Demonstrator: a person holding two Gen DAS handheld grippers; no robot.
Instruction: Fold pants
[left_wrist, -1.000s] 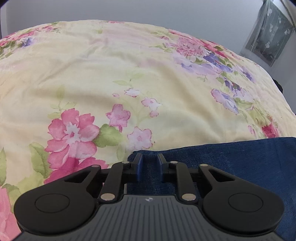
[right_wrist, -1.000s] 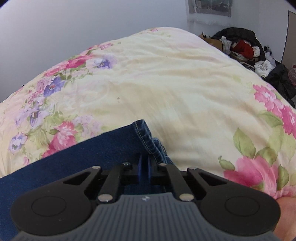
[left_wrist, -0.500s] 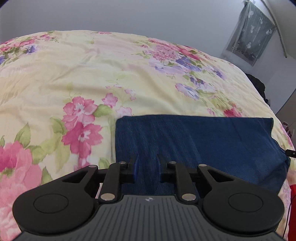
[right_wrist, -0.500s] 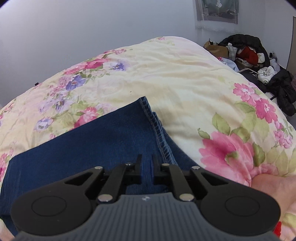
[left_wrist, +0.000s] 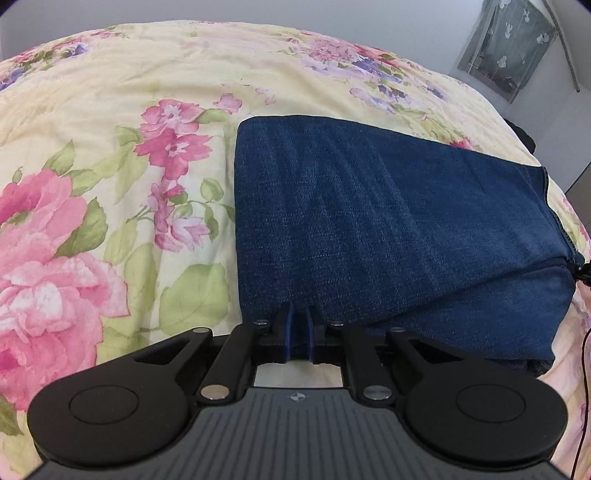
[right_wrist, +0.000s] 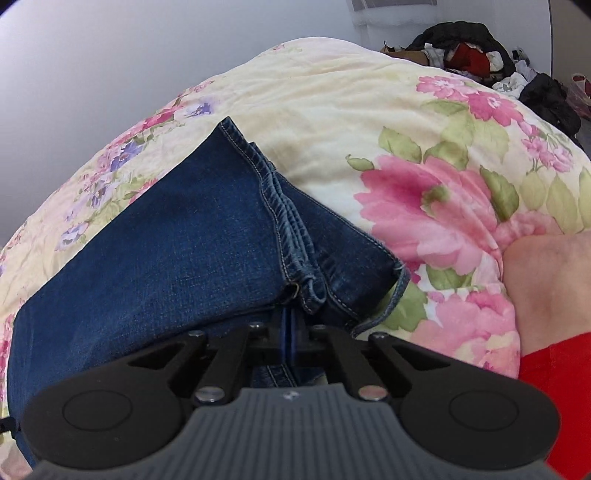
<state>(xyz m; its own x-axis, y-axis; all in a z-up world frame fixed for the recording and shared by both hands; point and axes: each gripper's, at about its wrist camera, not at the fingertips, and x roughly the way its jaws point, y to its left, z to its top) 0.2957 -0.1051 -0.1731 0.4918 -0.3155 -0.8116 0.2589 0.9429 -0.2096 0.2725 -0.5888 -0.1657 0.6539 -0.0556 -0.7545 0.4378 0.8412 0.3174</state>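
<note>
Both claws gripped folded pants (left_wrist: 388, 221) on the bed (left_wrist: 110, 147): left claw (left_wrist: 298, 314) closing on denim, right claw (right_wrist: 290, 317) clenched near the hems.

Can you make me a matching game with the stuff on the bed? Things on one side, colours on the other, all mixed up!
Things:
1. jeans
2. bedspread
3. sleeve
4. big flower

Colours:
A. red
B. pale yellow
C. pink
D. dark blue

Right pairs: 1-D, 2-B, 3-A, 4-C
</note>
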